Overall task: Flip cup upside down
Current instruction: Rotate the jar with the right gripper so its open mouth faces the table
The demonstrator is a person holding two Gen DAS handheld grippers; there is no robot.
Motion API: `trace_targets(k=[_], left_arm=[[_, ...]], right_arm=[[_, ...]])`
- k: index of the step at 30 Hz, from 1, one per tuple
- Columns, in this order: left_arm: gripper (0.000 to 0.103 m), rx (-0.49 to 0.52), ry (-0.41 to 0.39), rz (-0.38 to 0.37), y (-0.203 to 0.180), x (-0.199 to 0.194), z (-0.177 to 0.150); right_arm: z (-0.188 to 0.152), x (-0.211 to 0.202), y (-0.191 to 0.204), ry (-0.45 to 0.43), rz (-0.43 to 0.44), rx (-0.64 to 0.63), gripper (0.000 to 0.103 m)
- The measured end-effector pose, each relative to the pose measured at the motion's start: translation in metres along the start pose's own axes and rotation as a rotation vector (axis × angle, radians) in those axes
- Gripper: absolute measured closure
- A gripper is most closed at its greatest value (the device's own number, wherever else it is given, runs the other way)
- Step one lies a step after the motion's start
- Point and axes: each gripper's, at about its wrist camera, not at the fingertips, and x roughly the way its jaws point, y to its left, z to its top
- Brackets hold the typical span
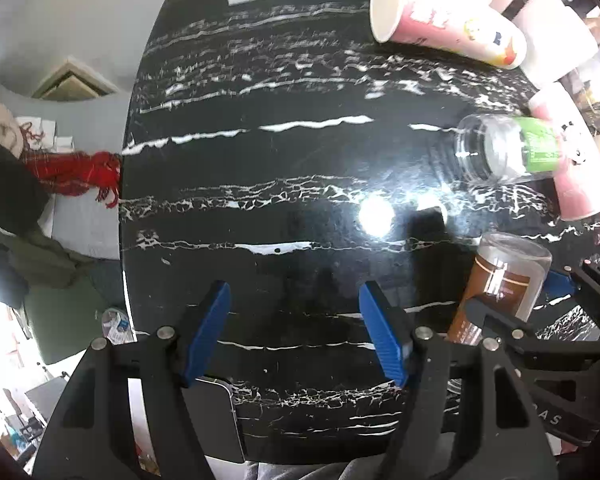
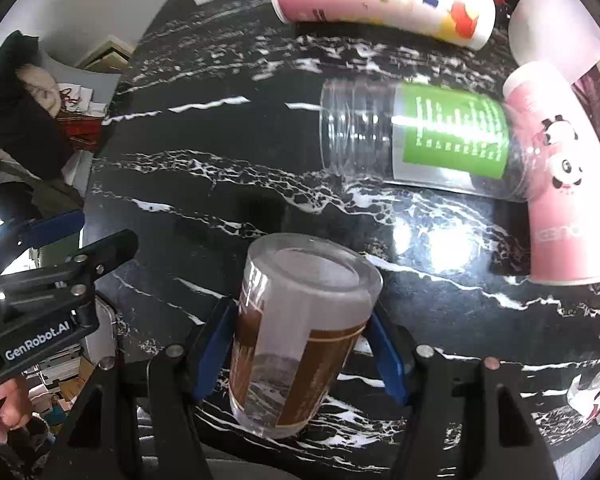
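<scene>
On the black marble tabletop (image 1: 284,208), white-veined and glossy, the working area near the front edge is bare, with glare spots from overhead light. Spare cups lie along the far and right margins, probably staged for later trials: a pink printed paper cup (image 2: 380,4) on its side at the far edge, mouth toward the left; a clear cup with green label (image 2: 420,140) on its side nearer centre, its base touching or just beside a pink panda cup (image 2: 560,184). Whether those two actually touch, I cannot tell.

The task's thing, the clear cup with brown band (image 2: 300,328), is at the front of the tabletop, between the fingers of the right tool (image 2: 300,356). Its closed base faces up and away from the camera and its open mouth faces down, so it reads as inverted or close to it, tilted slightly. Judgement: the flip itself is largely done and the cup is being held for set-down. Whether the rim rests on the tabletop is hidden.

Right tool: blue pads on both sides of the cup wall at the brown band, closed to cup width, gripping it. From the left wrist view the same cup (image 1: 500,284) stands at the right, pinched.

Left tool (image 1: 296,328): fingers spread wide, nothing between them, hanging over bare tabletop, apart from the cup. Likely idle.
</scene>
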Motion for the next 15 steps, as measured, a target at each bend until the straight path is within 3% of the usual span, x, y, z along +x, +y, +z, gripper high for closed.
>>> trace_targets(k=[15], left_arm=[[0.037, -0.05, -0.081, -0.045, -0.001, -0.045, -0.031]], right_arm=[[-0.039, -0.065, 0.011, -0.166, -0.014, -0.028, 0.041]])
